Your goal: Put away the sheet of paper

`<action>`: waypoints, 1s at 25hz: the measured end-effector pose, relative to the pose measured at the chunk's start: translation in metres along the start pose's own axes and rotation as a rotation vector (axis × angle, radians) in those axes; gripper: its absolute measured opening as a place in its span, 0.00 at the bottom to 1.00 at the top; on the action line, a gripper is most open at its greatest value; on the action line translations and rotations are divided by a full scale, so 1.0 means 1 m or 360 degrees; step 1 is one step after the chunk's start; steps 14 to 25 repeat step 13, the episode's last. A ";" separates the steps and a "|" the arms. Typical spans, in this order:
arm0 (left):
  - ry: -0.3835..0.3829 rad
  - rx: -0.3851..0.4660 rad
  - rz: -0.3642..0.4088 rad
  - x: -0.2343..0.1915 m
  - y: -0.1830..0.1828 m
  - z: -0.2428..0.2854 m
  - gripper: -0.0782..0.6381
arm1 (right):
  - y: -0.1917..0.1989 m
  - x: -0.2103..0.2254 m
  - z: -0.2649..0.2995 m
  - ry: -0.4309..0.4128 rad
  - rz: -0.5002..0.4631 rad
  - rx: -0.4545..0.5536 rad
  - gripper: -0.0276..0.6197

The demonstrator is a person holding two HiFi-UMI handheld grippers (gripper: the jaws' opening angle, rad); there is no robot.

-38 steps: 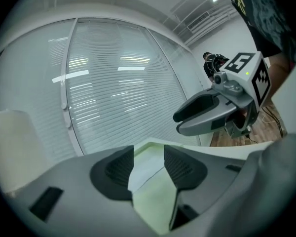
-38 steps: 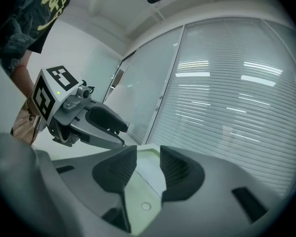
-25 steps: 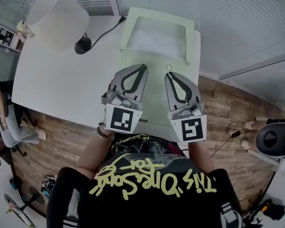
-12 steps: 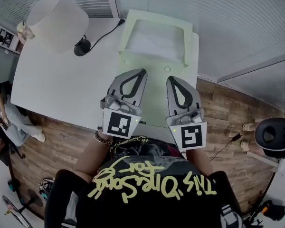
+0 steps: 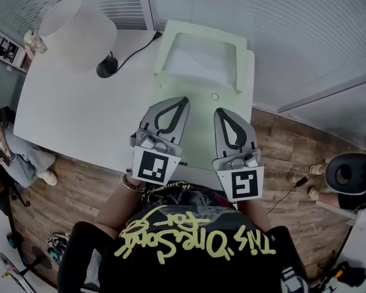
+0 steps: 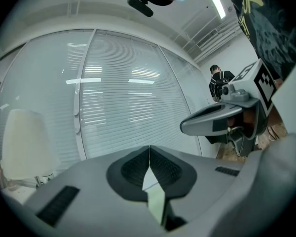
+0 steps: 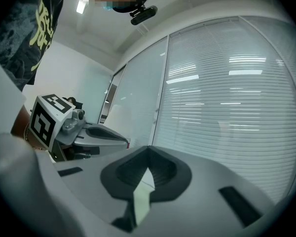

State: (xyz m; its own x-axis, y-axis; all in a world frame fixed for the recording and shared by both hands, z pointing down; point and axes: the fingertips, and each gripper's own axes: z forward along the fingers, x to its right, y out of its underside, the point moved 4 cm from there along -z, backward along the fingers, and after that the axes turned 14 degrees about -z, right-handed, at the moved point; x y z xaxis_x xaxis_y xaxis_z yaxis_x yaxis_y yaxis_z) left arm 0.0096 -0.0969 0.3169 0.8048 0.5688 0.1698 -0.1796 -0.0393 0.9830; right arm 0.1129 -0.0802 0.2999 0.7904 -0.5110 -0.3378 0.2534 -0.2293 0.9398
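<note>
Grey left gripper point(image 6: 149, 148): jaws pressed together tip to tip, nothing clamped. Only a sliver of pale green and white shows through the gap behind the tips. Right gripper point(image 7: 148, 148): same, jaws closed on nothing. Both are held level, side by side and apart, just in front of the person's black shirt point(image 5: 195, 237) with yellow lettering.

Under both lies a pale green case point(image 5: 198, 133), flat on the white table point(image 5: 73, 115) and reaching the table's near edge. Sheet of paper point(image 5: 201, 54): whitish, inside the framed far end of the case, beyond both gripper tips and touched by neither. Whether it sits under a cover, cannot tell. A small round stud point(image 5: 215, 96) sits on the case between the frame and the grippers.

Left of the case: lamp point(image 5: 79, 29) with white shade and black base, its cord point(image 5: 134, 44) running toward the case's far corner. Wooden floor point(image 5: 287, 145) on the right; blinds point(image 5: 280, 23) beyond the table.
</note>
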 end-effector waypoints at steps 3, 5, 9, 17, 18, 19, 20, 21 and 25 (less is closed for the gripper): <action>0.0015 0.0004 -0.0002 0.002 -0.001 0.000 0.12 | -0.001 0.000 -0.001 0.0001 -0.0004 -0.0003 0.05; 0.0015 0.0005 -0.0004 0.002 -0.001 0.000 0.12 | 0.001 0.001 -0.001 -0.0001 -0.0007 -0.0012 0.05; 0.0011 0.0012 0.0001 0.002 -0.001 0.000 0.12 | 0.002 0.002 -0.001 0.0005 -0.0004 -0.0012 0.05; 0.0014 0.0009 -0.0008 0.003 0.001 0.000 0.12 | 0.002 0.000 -0.001 0.0001 -0.0006 0.0000 0.05; 0.0014 0.0009 -0.0008 0.003 0.001 0.000 0.12 | 0.002 0.000 -0.001 0.0001 -0.0006 0.0000 0.05; 0.0014 0.0009 -0.0008 0.003 0.001 0.000 0.12 | 0.002 0.000 -0.001 0.0001 -0.0006 0.0000 0.05; 0.0014 0.0009 -0.0008 0.003 0.001 0.000 0.12 | 0.002 0.000 -0.001 0.0001 -0.0006 0.0000 0.05; 0.0014 0.0009 -0.0008 0.003 0.001 0.000 0.12 | 0.002 0.000 -0.001 0.0001 -0.0006 0.0000 0.05; 0.0014 0.0009 -0.0008 0.003 0.001 0.000 0.12 | 0.002 0.000 -0.001 0.0001 -0.0006 0.0000 0.05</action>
